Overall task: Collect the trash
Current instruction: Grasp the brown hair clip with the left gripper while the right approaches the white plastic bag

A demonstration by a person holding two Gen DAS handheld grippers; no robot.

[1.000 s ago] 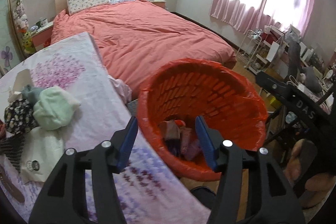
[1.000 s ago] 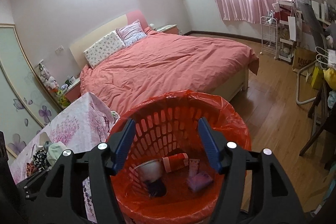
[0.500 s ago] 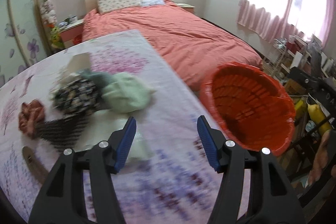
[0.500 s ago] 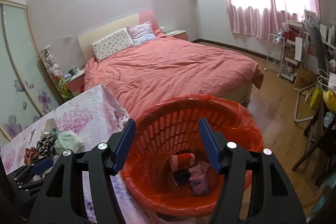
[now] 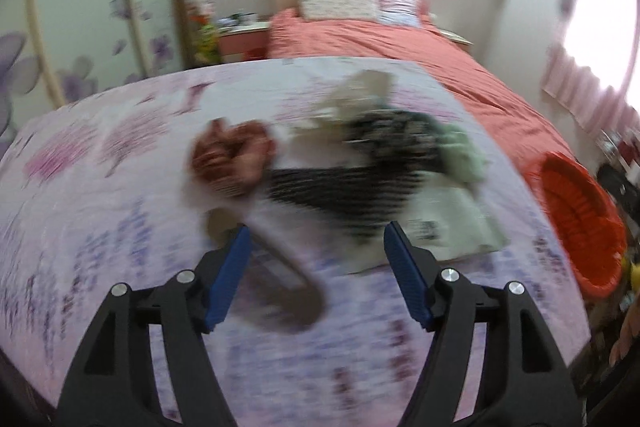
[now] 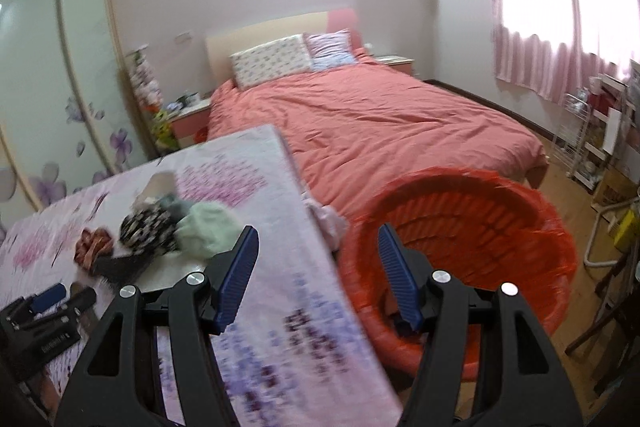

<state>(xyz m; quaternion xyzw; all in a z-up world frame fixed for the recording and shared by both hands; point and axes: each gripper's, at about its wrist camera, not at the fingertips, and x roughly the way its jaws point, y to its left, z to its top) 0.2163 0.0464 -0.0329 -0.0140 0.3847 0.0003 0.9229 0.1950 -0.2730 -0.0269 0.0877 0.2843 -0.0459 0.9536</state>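
Reach phase — left gripper (image 5: 316,247), jaws spread and empty; next, close on striped item (image 5: 340,195) just ahead; right gripper (image 6: 316,267) likewise spread.

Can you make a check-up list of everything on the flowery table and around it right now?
Surface: table under a pink floral cloth; left wrist view blurred.
Job's things: pile on the table: rust-coloured crumpled piece, striped dark item, dark floral bundle, pale green wad, flat pale bag. Orange basket with red liner beside the table edge.
Clutter: brown oval object in front of the left gripper, too blurred to name.
Grippers: left gripper open, empty, over the pile; right gripper open, empty, at the table edge by the basket.
Cables: nothing seen.
Surroundings: bed with coral cover, pink curtains, wardrobe doors.
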